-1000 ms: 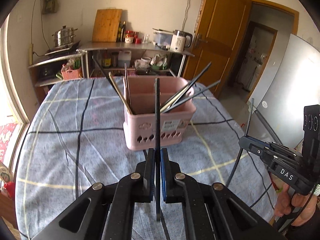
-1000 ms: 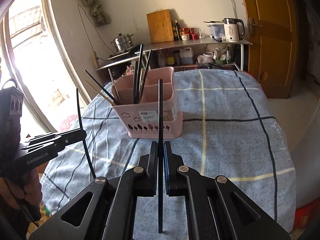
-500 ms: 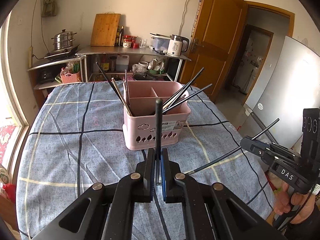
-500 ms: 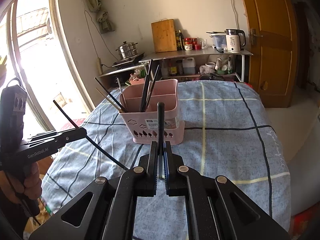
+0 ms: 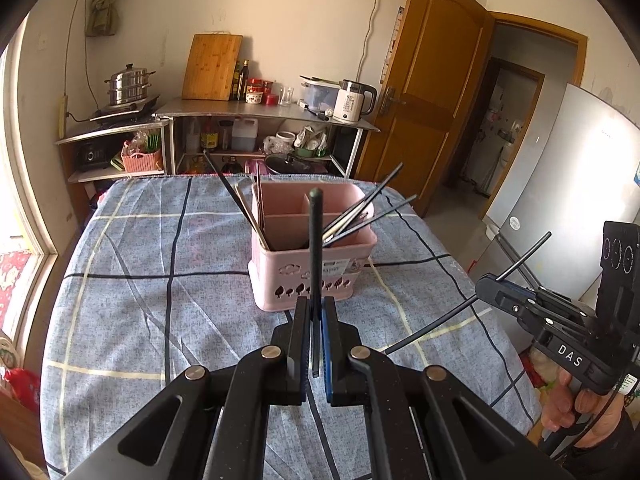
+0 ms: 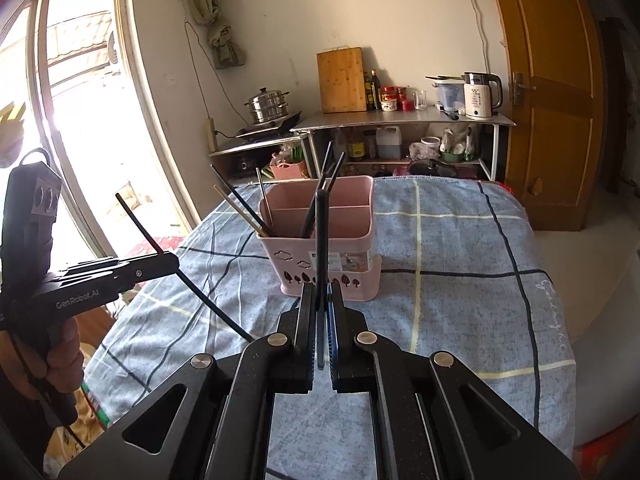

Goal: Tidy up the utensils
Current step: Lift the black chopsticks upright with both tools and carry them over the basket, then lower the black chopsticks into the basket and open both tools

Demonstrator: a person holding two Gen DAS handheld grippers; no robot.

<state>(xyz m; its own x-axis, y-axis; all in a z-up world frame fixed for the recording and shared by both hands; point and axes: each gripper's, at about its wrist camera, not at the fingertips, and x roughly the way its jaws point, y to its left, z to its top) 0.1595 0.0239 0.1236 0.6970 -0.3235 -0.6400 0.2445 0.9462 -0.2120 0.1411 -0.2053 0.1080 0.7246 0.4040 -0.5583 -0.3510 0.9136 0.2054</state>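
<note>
A pink utensil basket (image 5: 316, 276) with dividers stands mid-table and holds several dark and pale chopsticks; it also shows in the right wrist view (image 6: 332, 256). My left gripper (image 5: 316, 312) is shut on a black chopstick (image 5: 315, 248) that points toward the basket, short of it. My right gripper (image 6: 321, 298) is shut on another black chopstick (image 6: 321, 240), also short of the basket. The right gripper shows in the left wrist view (image 5: 486, 286) with its chopstick (image 5: 440, 324) tilted. The left gripper shows in the right wrist view (image 6: 174, 262).
The table carries a blue checked cloth (image 5: 160, 280). Behind it stand metal shelves (image 5: 264, 110) with a kettle (image 5: 354, 102), a cutting board, pots and bottles. A wooden door (image 5: 424, 112) and a fridge (image 5: 568, 184) are at the right, a window (image 6: 80, 120) at the left.
Both grippers have pulled back from the basket and tilted their chopsticks from upright toward the basket. Each still holds its chopstick.
</note>
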